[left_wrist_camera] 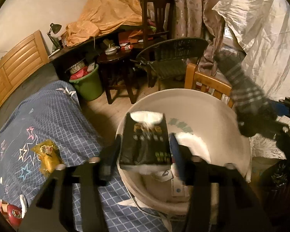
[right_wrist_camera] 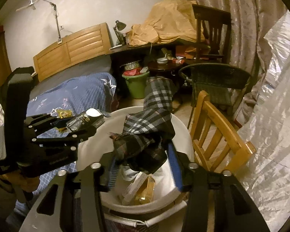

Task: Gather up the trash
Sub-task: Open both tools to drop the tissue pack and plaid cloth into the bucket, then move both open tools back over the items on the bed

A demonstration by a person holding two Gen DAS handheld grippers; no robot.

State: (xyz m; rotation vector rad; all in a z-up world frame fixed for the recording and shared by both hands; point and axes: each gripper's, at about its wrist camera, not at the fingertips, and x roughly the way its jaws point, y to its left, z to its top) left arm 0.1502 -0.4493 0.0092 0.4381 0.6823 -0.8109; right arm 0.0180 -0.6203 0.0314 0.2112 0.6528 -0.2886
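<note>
Jaws apart on both: left gripper (left_wrist_camera: 145,154) around black packet (left_wrist_camera: 145,145), right gripper (right_wrist_camera: 143,166) around plaid cloth (right_wrist_camera: 145,131), above white bucket (left_wrist_camera: 212,104); contact blurred; bucket contents partly hidden.

Dim, warm yellowish indoor light – both fisheye views bend hard at dark rims (near objects smeared by blur).

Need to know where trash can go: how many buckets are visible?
2: white round plastic bucket up close; green plastic bucket farther back. Others may be hidden.
</note>
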